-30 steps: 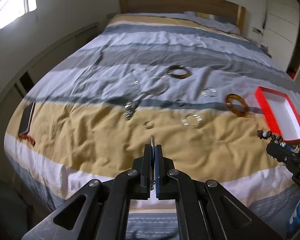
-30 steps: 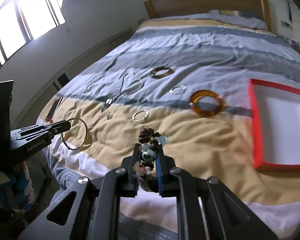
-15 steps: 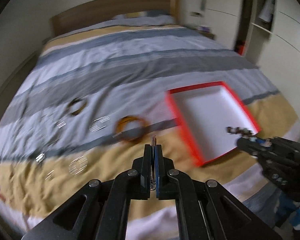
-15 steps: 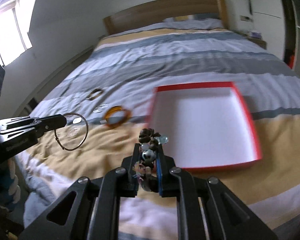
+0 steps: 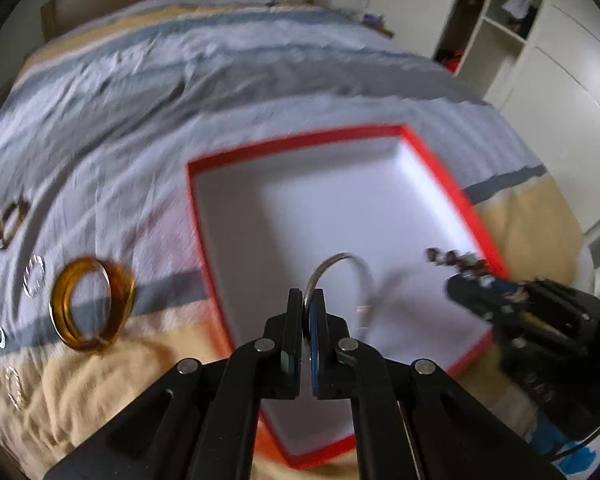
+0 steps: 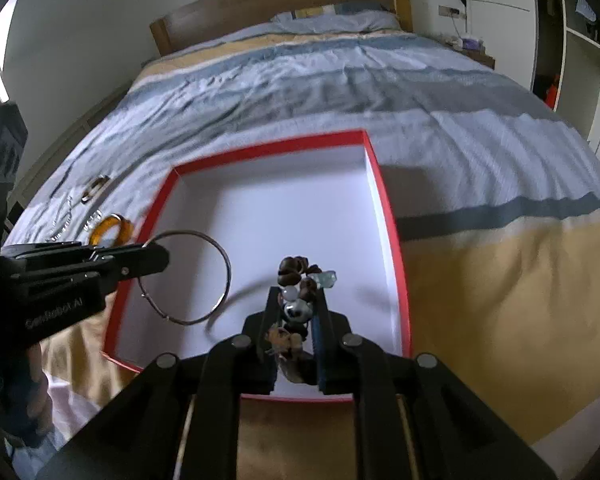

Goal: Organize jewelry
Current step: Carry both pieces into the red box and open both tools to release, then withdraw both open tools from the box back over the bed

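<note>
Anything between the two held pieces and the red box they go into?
Nothing visible. The left gripper holds the wire bangle and the right gripper the bead bracelet above the box, whose white floor looks bare.

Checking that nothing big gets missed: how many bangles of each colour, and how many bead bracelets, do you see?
Silver bangle: 1, in the left gripper
Amber bangle: 1, on the bed
Brown bangle: 1, on the bed
Bead bracelet: 1, in the right gripper
Total: 4. The small silver pieces are too blurred to count.
</note>
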A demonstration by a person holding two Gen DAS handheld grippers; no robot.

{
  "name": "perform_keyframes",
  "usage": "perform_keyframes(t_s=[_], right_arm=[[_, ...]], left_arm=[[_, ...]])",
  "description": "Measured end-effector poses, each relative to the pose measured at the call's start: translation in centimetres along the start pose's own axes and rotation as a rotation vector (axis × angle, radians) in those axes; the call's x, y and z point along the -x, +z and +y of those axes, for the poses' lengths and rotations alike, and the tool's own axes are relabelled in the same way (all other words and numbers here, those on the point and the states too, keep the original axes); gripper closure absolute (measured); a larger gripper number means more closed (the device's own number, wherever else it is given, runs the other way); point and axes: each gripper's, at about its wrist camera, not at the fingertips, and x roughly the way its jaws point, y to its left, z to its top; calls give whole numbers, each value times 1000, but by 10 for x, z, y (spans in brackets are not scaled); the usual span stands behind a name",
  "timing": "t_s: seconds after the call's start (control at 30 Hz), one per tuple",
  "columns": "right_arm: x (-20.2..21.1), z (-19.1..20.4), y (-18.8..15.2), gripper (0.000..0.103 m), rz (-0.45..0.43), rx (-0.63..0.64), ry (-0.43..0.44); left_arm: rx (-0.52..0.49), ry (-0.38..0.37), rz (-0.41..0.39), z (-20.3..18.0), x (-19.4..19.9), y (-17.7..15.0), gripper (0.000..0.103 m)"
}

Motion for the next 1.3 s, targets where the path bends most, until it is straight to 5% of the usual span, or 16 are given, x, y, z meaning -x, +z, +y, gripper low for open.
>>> perform_keyframes(t_s=[0.37, 0.53, 0.6, 0.73, 0.97, 1.3], right_arm=[[-16, -6, -1, 86, 26, 26, -44], [-11, -5, 0, 65, 28, 27, -45], [-5, -3, -1, 64, 21, 30, -50], [15, -4, -3, 64, -13, 12, -46], [55, 7, -9, 64, -69, -15, -51], [97, 70, -29, 64, -115, 2, 20]], left_arm=[[-47, 92, 13, -1, -16, -10, 95], [-44, 76, 13, -5, -12, -12, 77], [-46, 73, 2, -6, -8, -12, 71], [-20, 70, -58, -5, 18, -17, 57], [3, 96, -138, 5, 68, -41, 56], [23, 164, -131, 38, 122, -98, 43]])
